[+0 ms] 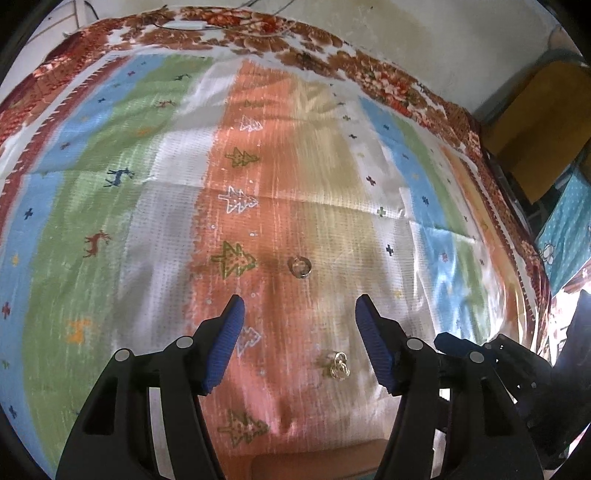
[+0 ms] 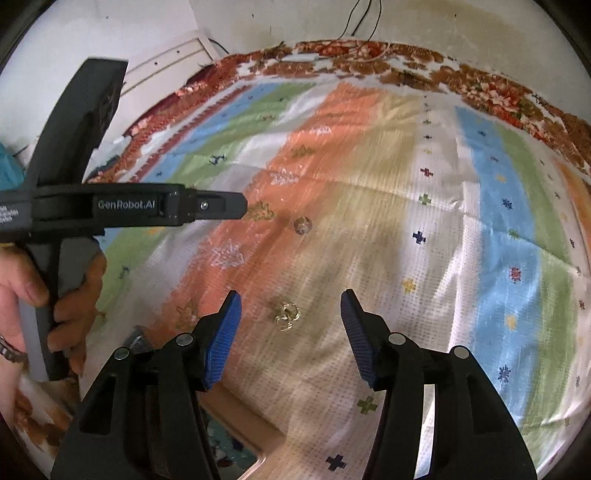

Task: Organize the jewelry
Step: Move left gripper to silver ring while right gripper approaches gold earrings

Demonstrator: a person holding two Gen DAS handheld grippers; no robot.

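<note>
A small ring (image 1: 300, 266) lies on the striped cloth (image 1: 110, 206) just ahead of my open, empty left gripper (image 1: 300, 308). A gold tangle of small jewelry (image 1: 338, 365) lies between the left fingers, nearer the right one. In the right wrist view the gold jewelry (image 2: 286, 315) lies just ahead of my open, empty right gripper (image 2: 290, 302), and the ring (image 2: 302, 224) lies farther off. The left gripper body (image 2: 129, 208), held by a hand, shows at the left.
The cloth (image 2: 424, 240) covers a bed with a floral border (image 1: 236, 33) against a wall. A wooden box edge (image 2: 240, 417) sits below the right gripper, also showing in the left wrist view (image 1: 317, 461). A yellow-brown cabinet (image 1: 535, 122) stands at the right.
</note>
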